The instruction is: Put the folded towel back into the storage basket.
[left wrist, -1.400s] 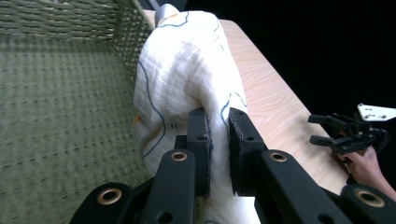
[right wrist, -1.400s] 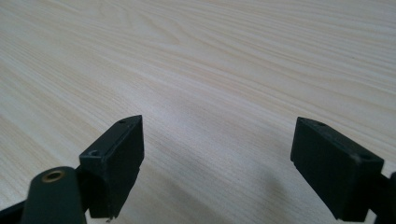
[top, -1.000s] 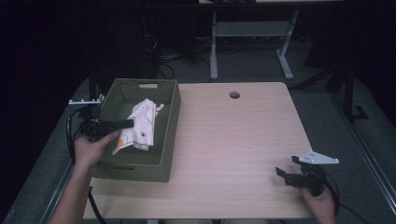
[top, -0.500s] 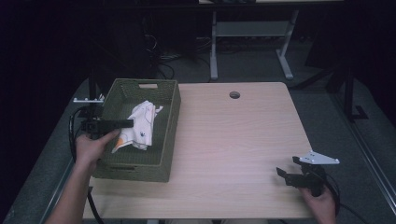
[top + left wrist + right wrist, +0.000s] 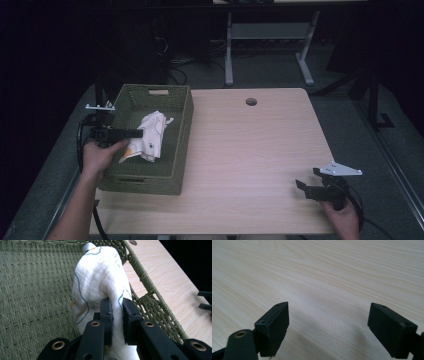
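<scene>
Your left gripper (image 5: 131, 133) jaws clamped on crumpled white cloth with blue and orange print (image 5: 150, 134), sunk slightly lower into green woven basket (image 5: 150, 181) at left of frame; cloth nearly placed. Your right gripper (image 5: 306, 184) unchanged at lower right over tabletop (image 5: 250, 150), jaws wide, empty.

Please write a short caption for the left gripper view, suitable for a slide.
Left gripper shut on a white cloth inside the green woven basket.
</scene>
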Demonstrator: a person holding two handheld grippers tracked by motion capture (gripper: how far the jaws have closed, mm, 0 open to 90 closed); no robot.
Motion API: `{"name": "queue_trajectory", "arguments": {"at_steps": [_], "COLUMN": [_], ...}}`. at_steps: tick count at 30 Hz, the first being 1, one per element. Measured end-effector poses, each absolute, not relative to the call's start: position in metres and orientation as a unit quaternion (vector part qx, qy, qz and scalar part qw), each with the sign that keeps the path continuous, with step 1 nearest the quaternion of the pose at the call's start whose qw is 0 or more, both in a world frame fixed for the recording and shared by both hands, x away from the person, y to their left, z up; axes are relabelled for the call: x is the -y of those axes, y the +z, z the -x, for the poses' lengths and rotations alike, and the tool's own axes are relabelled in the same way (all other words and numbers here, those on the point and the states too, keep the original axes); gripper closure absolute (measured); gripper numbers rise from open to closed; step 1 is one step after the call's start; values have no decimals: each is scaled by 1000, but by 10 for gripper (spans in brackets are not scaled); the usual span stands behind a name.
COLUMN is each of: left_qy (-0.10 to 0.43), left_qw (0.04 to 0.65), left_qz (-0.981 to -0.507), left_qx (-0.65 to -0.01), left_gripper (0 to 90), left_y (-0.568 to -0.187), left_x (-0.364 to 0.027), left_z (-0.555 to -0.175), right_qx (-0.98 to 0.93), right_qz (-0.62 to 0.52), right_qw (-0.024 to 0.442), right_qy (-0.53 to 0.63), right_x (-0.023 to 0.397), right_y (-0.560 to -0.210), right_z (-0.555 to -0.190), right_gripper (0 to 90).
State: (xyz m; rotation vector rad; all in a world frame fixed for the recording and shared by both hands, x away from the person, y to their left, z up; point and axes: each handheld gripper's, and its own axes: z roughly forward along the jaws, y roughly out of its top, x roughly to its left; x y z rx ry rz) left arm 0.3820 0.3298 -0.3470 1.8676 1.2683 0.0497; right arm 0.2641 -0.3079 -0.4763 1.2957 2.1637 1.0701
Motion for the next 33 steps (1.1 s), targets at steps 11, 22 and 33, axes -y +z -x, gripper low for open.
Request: {"name": "queue_trajectory", "arguments": {"at_steps": [11,22,33], "left_qy": [35,45,52], "left_qw": [414,417,419], "left_qz": [-763,-753,-760], "left_qx": [-495,-507,-493], "left_gripper": [755,576,514], "left_y": [-343,-340,-335], "left_x": [-324,-323,-314], "left_z": [-391,-383,-373], "right_qx": [-774,-779,-777], "right_qz": [-464,-461,-460], "right_qw": [201,203,203], "right_qy": [381,373,377], "right_x": [308,302,302], "right_y": [-477,-477,-475], "right_z": [-266,-266,-264], "right_gripper": [169,169,169]}}
